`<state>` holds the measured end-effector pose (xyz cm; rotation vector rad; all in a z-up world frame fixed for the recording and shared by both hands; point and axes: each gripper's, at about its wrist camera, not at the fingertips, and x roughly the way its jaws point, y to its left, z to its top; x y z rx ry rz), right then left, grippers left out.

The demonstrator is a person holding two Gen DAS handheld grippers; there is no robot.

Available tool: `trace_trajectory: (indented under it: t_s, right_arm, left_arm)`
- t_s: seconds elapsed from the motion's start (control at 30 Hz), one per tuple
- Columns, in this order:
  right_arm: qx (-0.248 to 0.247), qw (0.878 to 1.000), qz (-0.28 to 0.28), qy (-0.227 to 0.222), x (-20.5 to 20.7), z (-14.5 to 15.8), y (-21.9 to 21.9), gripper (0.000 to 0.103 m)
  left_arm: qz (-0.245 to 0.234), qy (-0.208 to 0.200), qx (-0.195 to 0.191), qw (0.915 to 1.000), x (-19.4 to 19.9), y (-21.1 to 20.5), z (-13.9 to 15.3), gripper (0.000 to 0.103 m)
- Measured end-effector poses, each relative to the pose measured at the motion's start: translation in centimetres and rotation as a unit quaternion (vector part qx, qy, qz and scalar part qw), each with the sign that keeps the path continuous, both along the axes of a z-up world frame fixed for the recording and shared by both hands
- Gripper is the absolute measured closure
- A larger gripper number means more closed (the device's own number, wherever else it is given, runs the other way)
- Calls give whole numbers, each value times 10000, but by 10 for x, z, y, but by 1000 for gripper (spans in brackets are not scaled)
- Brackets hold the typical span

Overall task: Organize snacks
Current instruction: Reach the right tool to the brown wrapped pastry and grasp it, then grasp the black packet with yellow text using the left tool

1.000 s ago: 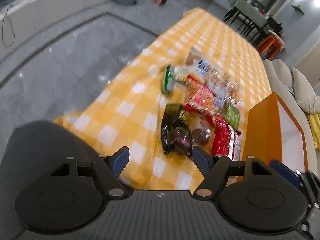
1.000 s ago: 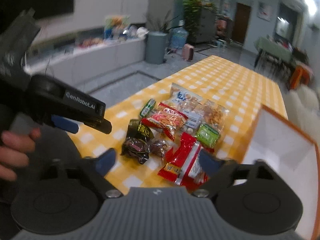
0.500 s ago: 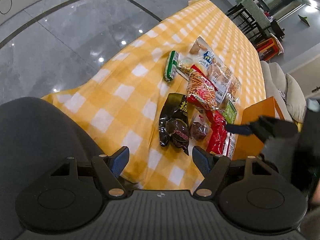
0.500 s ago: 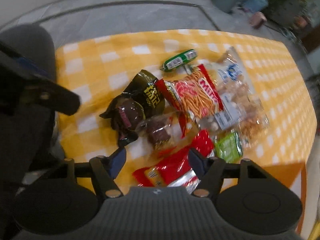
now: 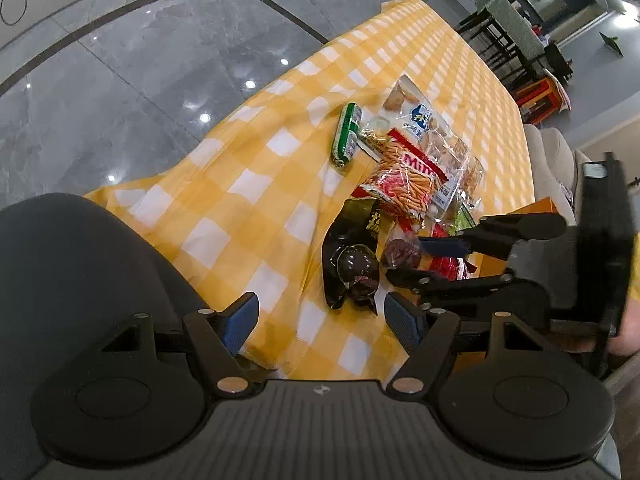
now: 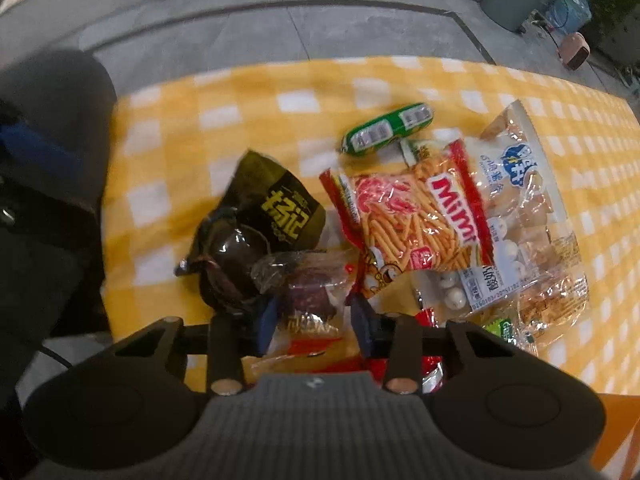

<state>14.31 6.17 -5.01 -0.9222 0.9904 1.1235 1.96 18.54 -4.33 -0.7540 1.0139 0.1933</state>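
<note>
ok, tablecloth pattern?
Yellow and white checks on the tablecloth; clearest in the left wrist view.

In the right wrist view the right gripper (image 6: 313,316), jaws closing, has a clear wrapper with a dark brown snack (image 6: 310,298) between them, but blur hides whether the blue pads touch it. Below it, the gripper body covers most of a red foil packet (image 6: 430,374). An orange box (image 6: 622,430) is cut off at the lower right corner.
</note>
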Motion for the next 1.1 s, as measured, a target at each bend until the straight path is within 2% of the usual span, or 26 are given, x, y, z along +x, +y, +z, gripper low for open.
trace_trajectory:
  t_s: [0.03,0.17,0.3,0.4,0.47,0.57,0.63,0.7,0.77,0.83,0.9,0.97,1.03,1.1]
  right_arm:
    - [69,10000,-37,9,-1,5,-3,71]
    - [262,9989,-394,25,-5,17,-15,71]
    - [519,9943,-908,186,-4,24,-29,71]
    - [966,9861,-1339,167,-7,39,-46,71]
    - [1485,9739,-1709,159,-11,57,-65,71]
    - [2175,9516,-2163,-217,-18,82,-92,71]
    - [2439,9387,-2420,-294,-21,96,-110,71]
    - [2717,9208,-2787,-266,-23,108,-130,71]
    - [3018,9032,-3042,-220,-28,117,-150,71]
    - [3164,8979,-3052,-221,-33,122,-165,71]
    - [3315,8929,-3035,-269,-40,124,-179,71]
    - [3409,8869,-3113,-183,-44,123,-191,71]
    - [3365,8813,-3317,-13,-47,119,-202,71]
    - [3328,8796,-3397,62,-46,115,-205,71]
  left_arm:
    - [-16,-1,40,10000,0,-1,0,19]
    - [-133,52,171,9998,3,-6,-1,19]
    - [-229,75,-276,9993,4,-7,-6,19]
    - [-265,97,-134,9995,11,-14,0,19]
    - [-371,168,0,9992,18,-21,5,19]
    - [-260,215,-137,9993,30,-27,10,19]
    - [-365,336,165,9986,44,-35,11,19]
    - [-456,541,599,9957,62,-44,7,19]
    - [-426,754,819,9929,77,-49,-2,19]
    - [-161,989,927,9906,88,-51,-14,19]
    - [-28,924,897,9917,90,-53,-23,19]
    - [61,964,651,9932,92,-54,-34,19]
    - [145,933,739,9928,92,-58,-37,20]
    - [135,949,985,9905,93,-61,-40,35]
